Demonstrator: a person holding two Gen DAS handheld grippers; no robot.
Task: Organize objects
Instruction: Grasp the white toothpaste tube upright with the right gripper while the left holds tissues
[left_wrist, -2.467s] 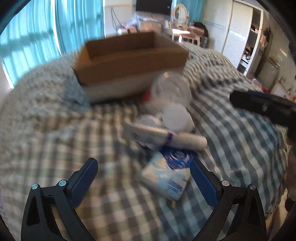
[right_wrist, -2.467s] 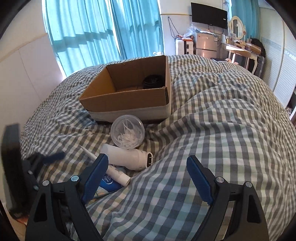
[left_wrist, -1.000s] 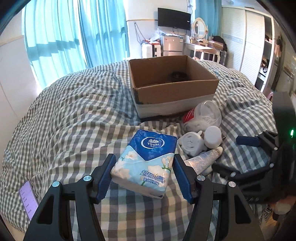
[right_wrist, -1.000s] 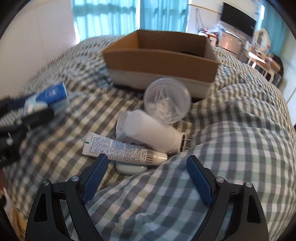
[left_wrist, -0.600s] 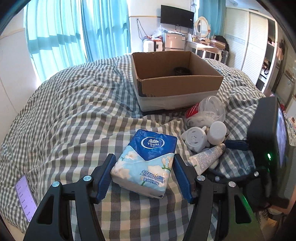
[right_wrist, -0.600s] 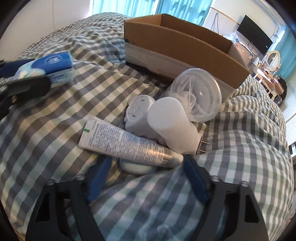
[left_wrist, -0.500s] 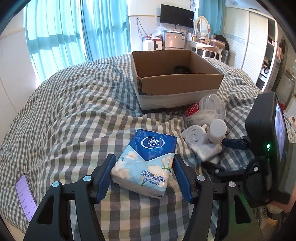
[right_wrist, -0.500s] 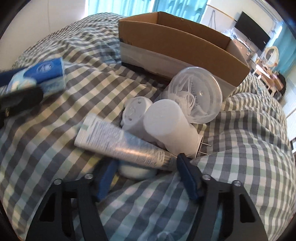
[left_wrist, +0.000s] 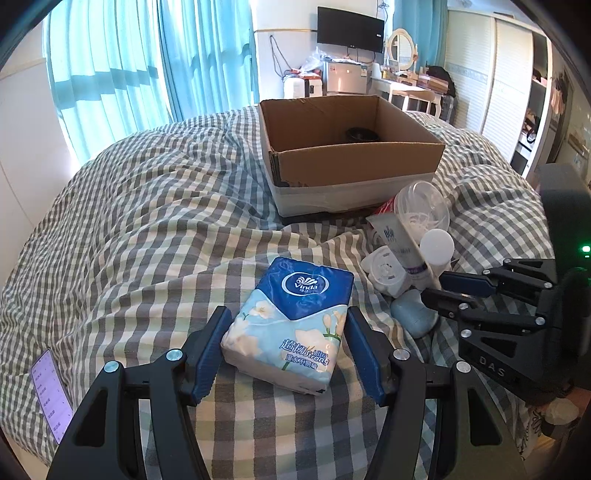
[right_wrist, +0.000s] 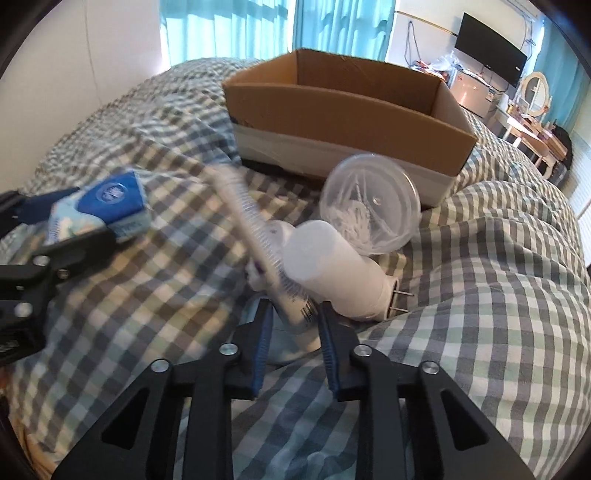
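Left hand-held gripper (left_wrist: 286, 349) clamped on tissue pack (left_wrist: 291, 325), right hand-held gripper (right_wrist: 293, 341) pinching tube (right_wrist: 258, 240); cardboard box (left_wrist: 354, 162) nearly empty, most items unsorted.

glossy plastic tissue pack (left_wrist: 293, 317), matt cardboard box (left_wrist: 354, 162), checked cloth bedspread (left_wrist: 147, 236).

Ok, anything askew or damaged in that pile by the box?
Yes: the tube in the right gripper sticks up tilted, pinched by its cap end. The cardboard box has a ragged, torn front-left corner. Nothing looks spilled.
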